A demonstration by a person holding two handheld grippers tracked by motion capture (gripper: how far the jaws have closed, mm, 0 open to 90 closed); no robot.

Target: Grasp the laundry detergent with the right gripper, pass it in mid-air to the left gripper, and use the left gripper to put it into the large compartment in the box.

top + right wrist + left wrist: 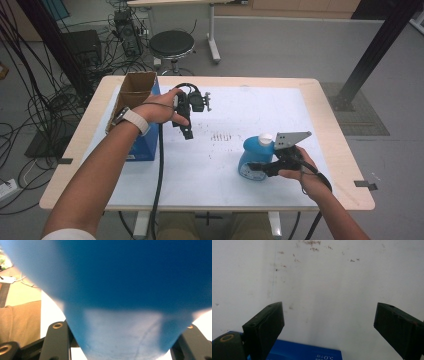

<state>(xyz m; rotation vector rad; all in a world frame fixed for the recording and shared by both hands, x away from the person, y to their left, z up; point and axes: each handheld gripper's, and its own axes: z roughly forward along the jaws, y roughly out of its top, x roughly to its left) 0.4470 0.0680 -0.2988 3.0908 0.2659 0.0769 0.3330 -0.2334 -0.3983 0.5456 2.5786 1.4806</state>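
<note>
Blue bottle (130, 290) sits clenched between right gripper (260, 169) jaws; left gripper (329, 322) jaws released

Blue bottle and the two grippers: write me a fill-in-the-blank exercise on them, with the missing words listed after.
1. The right gripper is shut on the blue ____.
2. The blue bottle has a ____ cap.
3. The left gripper has its fingers spread ____ above the white table top.
4. The cardboard box stands at the table's ____ side in the high view.

Missing words: bottle; white; open; left
</note>
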